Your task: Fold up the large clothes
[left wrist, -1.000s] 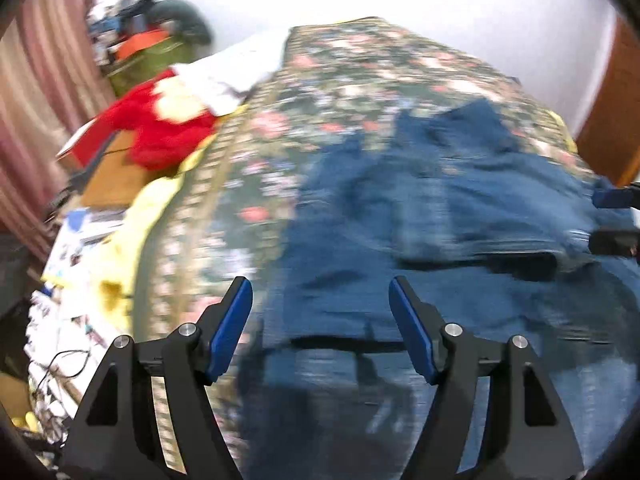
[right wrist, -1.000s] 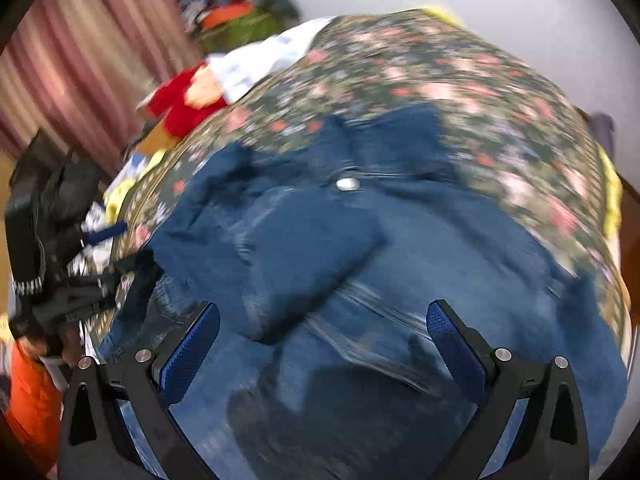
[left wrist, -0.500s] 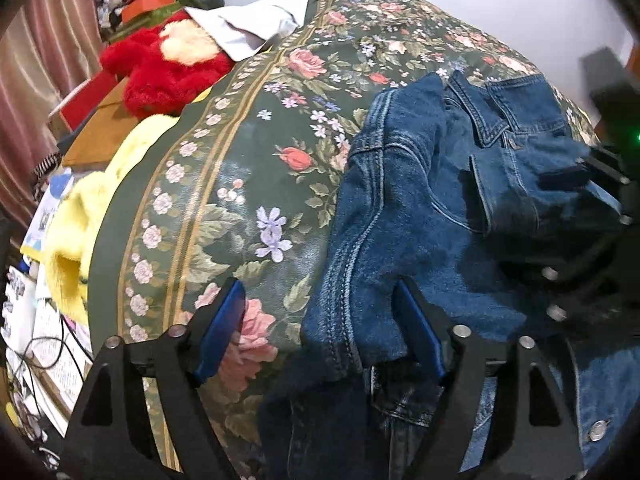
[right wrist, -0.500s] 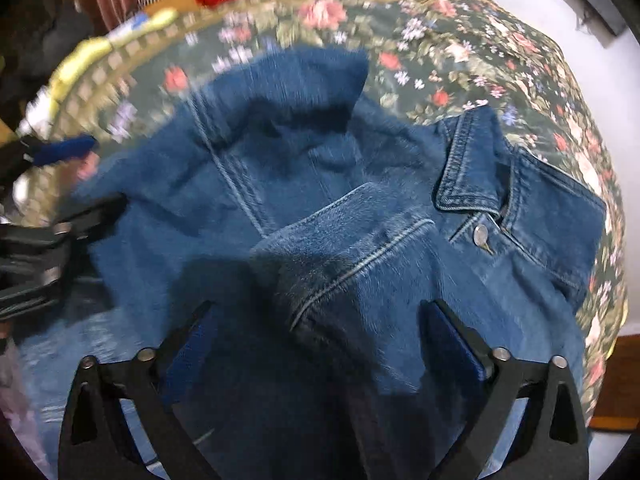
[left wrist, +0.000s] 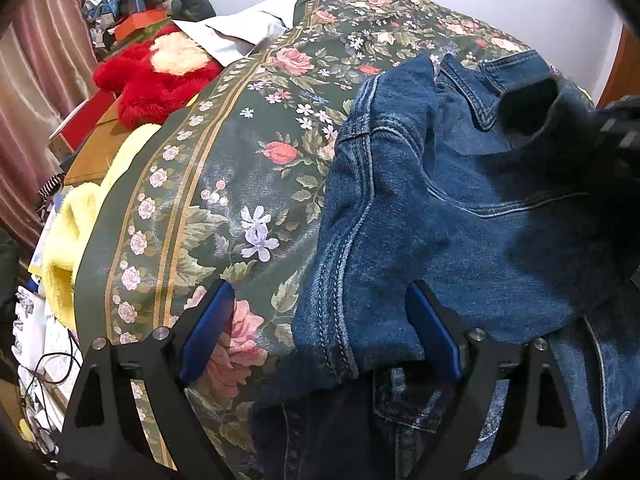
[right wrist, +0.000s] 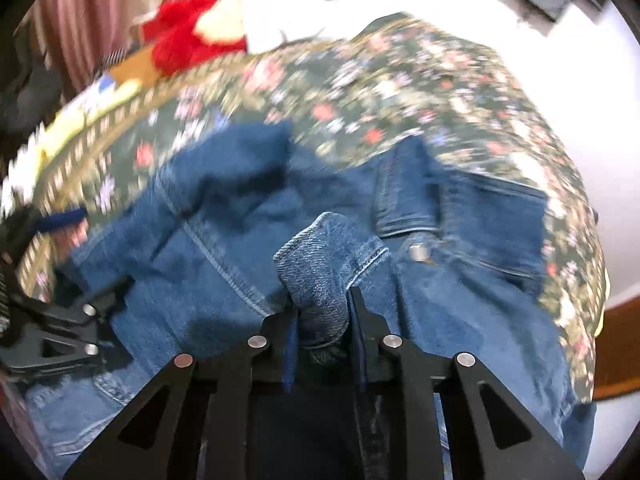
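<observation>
A blue denim jacket lies crumpled on a green floral bedspread. My left gripper hangs low over the jacket's left seam edge with its jaws opening. The denim edge lies between the blue pads, untouched by them. My right gripper is closing on a bunched fold of the denim jacket near the collar button, and the cloth is pinched between its fingers. The left gripper shows at the left edge of the right wrist view.
A red plush toy, a yellow blanket and a white pillow lie beside the bed's left side. A striped curtain hangs at the left. Papers and cables cover the floor below. A wooden door stands at the right.
My right gripper went from wide open to closed on a fold of the jacket. My left gripper sank toward the jacket's left edge and its jaws widened.
</observation>
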The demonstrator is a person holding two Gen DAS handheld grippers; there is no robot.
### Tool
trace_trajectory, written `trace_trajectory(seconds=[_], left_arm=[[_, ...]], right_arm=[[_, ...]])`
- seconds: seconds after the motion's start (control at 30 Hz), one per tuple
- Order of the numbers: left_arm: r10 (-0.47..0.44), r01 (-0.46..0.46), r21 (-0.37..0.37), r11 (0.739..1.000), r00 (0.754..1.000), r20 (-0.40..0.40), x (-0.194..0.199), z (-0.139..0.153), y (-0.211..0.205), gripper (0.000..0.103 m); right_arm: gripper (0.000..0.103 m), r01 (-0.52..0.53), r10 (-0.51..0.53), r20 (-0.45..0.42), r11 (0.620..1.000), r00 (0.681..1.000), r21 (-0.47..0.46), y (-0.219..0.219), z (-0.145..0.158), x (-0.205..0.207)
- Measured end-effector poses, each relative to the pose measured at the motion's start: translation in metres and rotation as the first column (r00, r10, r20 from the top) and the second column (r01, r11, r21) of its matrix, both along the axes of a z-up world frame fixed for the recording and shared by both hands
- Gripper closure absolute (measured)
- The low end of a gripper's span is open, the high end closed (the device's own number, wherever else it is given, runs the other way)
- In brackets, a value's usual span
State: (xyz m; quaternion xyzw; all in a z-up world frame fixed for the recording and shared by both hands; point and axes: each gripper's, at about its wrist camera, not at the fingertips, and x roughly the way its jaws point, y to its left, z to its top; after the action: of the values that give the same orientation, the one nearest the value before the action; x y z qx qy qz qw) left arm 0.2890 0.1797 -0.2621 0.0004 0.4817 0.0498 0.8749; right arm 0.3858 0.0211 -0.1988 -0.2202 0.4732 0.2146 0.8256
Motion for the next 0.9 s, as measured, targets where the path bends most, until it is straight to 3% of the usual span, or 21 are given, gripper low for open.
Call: trace_trajectory(seconds=[0.3, 0.47, 0.67, 0.9], left_arm=[[0.027, -0.027, 0.002, 1.0, 0.999, -0.035, 0.007, 0.0, -0.001, 0.013], [0.045, -0.045, 0.011, 0.999, 0.998, -0.053, 0.01, -0.001, -0.002, 0.012], [0.074, -0.072, 0.027, 0.997, 0.994, -0.08, 0.016, -0.003, -0.004, 0.01], [0.088, -0.077, 0.083, 0.994, 0.987, -0.131, 0.022, -0.002, -0.011, 0.011]], right_arm=[[0.085, 0.198, -0.206, 0.033, 0.965, 0.978, 0.17, -0.114, 0.063, -0.01], [0.085, 0.281, -0.285, -0.014, 0.932, 0.958, 0.231, -0.18, 0.065, -0.025], [0.084, 0.344, -0.327, -0.107, 0.897, 0.939, 0.277, -0.237, 0.043, -0.048], [0.084, 0.426, -0.427, -0.039, 0.883, 0.903, 0.197, -0.29, 0.043, -0.071]])
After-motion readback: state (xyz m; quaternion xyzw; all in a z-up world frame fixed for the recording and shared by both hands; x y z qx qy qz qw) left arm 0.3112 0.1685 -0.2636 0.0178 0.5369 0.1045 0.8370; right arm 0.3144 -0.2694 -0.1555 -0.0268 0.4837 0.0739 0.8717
